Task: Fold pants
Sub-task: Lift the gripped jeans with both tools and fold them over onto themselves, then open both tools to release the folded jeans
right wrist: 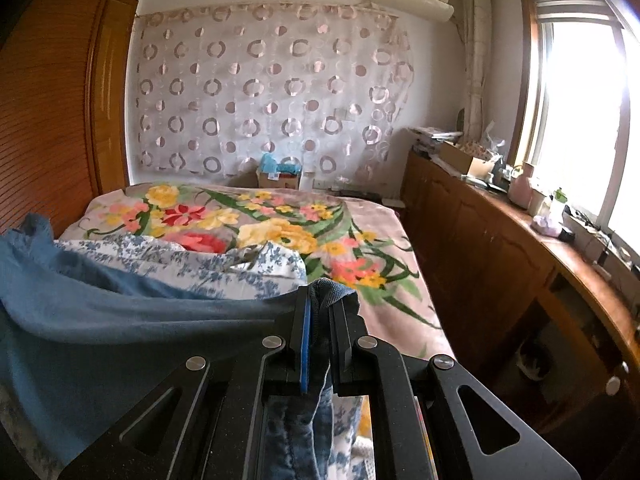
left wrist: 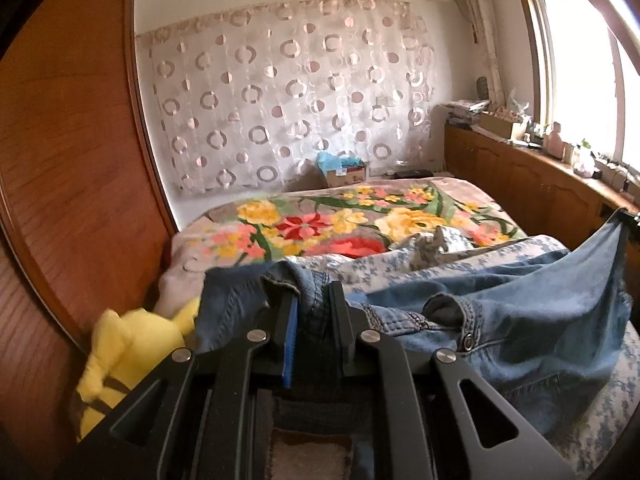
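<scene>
The pants are blue denim jeans (left wrist: pixel 520 312), lifted above the bed. My left gripper (left wrist: pixel 310 304) is shut on the waistband end, near the metal button (left wrist: pixel 467 343). My right gripper (right wrist: pixel 320 312) is shut on a bunched denim edge, and the jeans (right wrist: pixel 120 320) stretch away to the left in the right wrist view. In the left wrist view the cloth rises to the far right edge, where the right gripper (left wrist: pixel 629 218) pinches it. The lower part of the jeans hangs out of sight below both grippers.
Under the jeans lies a blue-and-white floral cloth (right wrist: pixel 208 268) on a bed with a flowered blanket (right wrist: pixel 280 220). A yellow plush toy (left wrist: pixel 128 348) sits at the left by the wooden wardrobe (left wrist: pixel 72 160). Wooden cabinets (right wrist: pixel 500 240) with clutter run along the right, below the window.
</scene>
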A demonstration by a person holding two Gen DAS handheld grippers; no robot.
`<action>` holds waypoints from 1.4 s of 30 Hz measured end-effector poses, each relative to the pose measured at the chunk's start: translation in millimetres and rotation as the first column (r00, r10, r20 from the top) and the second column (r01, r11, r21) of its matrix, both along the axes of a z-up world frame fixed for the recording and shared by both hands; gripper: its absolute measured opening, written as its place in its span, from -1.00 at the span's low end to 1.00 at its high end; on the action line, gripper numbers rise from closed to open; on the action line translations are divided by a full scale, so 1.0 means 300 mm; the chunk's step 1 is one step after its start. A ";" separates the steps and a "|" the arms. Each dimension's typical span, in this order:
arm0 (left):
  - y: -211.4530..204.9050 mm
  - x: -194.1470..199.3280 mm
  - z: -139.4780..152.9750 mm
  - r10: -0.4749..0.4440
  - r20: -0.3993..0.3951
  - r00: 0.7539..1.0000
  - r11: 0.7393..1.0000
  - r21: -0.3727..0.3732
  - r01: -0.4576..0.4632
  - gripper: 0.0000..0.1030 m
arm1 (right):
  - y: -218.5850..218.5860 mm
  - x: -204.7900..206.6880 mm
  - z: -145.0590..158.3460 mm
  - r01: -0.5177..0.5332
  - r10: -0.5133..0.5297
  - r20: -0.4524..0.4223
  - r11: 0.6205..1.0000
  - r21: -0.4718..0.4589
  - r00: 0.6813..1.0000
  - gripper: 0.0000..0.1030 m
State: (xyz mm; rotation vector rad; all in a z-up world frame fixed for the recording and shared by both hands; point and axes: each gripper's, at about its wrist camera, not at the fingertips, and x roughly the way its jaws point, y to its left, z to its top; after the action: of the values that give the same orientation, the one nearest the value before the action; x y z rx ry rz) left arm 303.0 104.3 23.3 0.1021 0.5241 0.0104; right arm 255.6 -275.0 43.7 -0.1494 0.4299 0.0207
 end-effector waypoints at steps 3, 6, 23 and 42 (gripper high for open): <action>0.003 0.050 -0.009 0.006 -0.012 1.000 1.000 0.007 -0.005 -0.71 | 0.016 0.045 -0.009 0.000 0.000 -0.007 1.000 -0.023 1.000 -0.86; 0.005 0.094 -0.015 0.013 -0.017 1.000 1.000 0.010 -0.013 -0.71 | 0.027 0.081 -0.009 -0.006 0.005 -0.012 0.999 -0.038 1.000 -0.86; 0.046 0.231 -0.110 0.019 -0.140 0.990 0.999 -0.027 -0.023 -0.37 | 0.075 0.298 -0.135 -0.014 0.003 -0.186 0.998 -0.061 0.983 -0.79; 0.021 0.017 -0.129 -0.025 -0.135 0.991 0.996 -0.091 0.013 0.51 | -0.015 0.155 -0.154 -0.074 0.068 -0.234 0.997 -0.015 0.970 0.16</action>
State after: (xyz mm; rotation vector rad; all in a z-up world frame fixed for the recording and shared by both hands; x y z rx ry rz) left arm 308.1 110.7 -15.3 0.0198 0.6586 -0.0387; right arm 302.2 -279.7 -2.6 -0.1860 0.6596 0.1046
